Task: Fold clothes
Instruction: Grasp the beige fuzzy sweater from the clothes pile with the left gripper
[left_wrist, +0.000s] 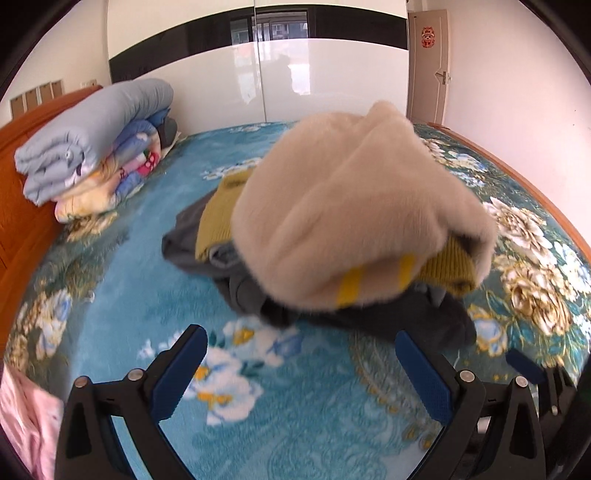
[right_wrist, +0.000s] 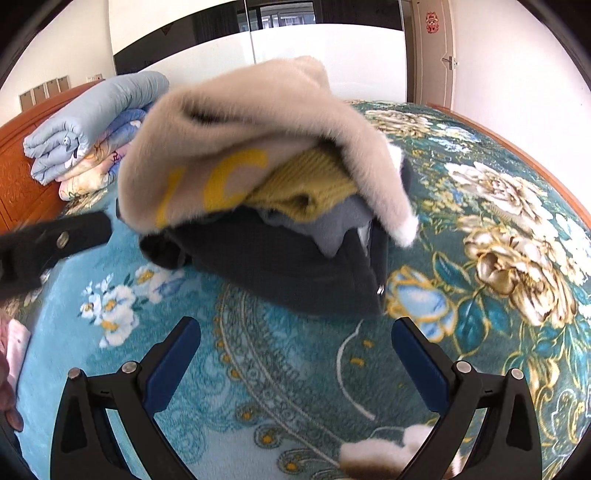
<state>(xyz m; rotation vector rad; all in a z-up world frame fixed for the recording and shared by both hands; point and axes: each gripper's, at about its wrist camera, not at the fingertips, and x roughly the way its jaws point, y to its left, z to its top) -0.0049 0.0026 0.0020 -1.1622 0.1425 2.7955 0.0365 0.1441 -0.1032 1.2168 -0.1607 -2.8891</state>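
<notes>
Tongs first: the left gripper (left_wrist: 301, 363) is hanging over the bedspread (left_wrist: 122, 288) with its blue pads (left_wrist: 181, 373) spread as wide as they go and nothing between them, and the right gripper (right_wrist: 295, 354) is doing exactly the same, wide apart and empty, both tilting down toward the bed. Just past them the clothes pile is sitting in the middle of the bed: a fuzzy beige garment (left_wrist: 354, 206) with yellow lettering is lying on top, a mustard knit (left_wrist: 216, 218) is poking out under it, and dark grey pieces (left_wrist: 184, 251) are spreading at the bottom. I'm guessing folding is barely getting going, since the heap is looking loose and rumpled rather than squared off, and neither tong is touching it. The folded quilts (left_wrist: 92, 136) by the wooden headboard (left_wrist: 14, 173) are looking tidy but probably aren't part of the job. View differences: the right wrist camera is catching the lettering more clearly, a zipper edge on the dark garment (right_wrist: 280, 266), and the left tool's black arm at frame left; the left wrist camera is showing something pink (left_wrist: 22, 424) at its bottom left corner.
</notes>
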